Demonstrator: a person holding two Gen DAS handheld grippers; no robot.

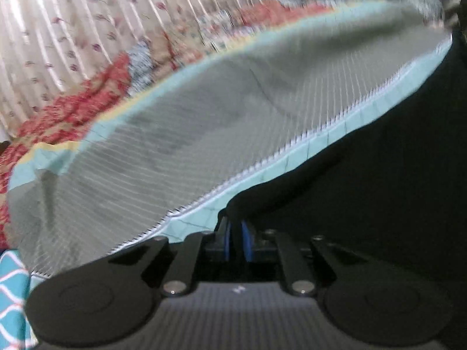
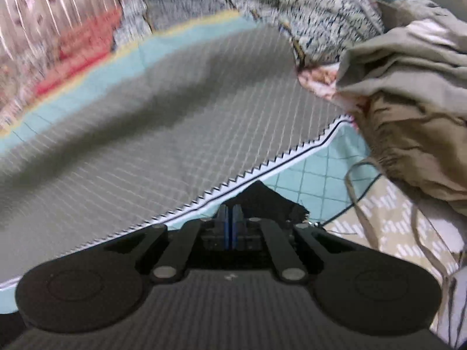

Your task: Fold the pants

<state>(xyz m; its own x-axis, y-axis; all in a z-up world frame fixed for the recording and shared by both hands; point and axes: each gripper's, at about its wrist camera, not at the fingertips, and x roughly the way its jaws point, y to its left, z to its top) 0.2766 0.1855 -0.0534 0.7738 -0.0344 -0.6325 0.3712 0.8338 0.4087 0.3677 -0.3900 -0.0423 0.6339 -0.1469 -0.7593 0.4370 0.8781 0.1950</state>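
The left claw (image 1: 235,230) is pinching the black pants (image 1: 364,189), its blue pads nearly together. The right claw (image 2: 232,218) is squeezing a black corner (image 2: 262,201) of them too. The pants are hanging over the grey bed (image 2: 146,131), near a heap of clothes (image 2: 408,87).

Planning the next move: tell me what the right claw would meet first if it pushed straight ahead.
The right claw is shut on black pants, so that cloth is already at its tips. Beyond it, probably the grey bedsheet; depth is unclear.
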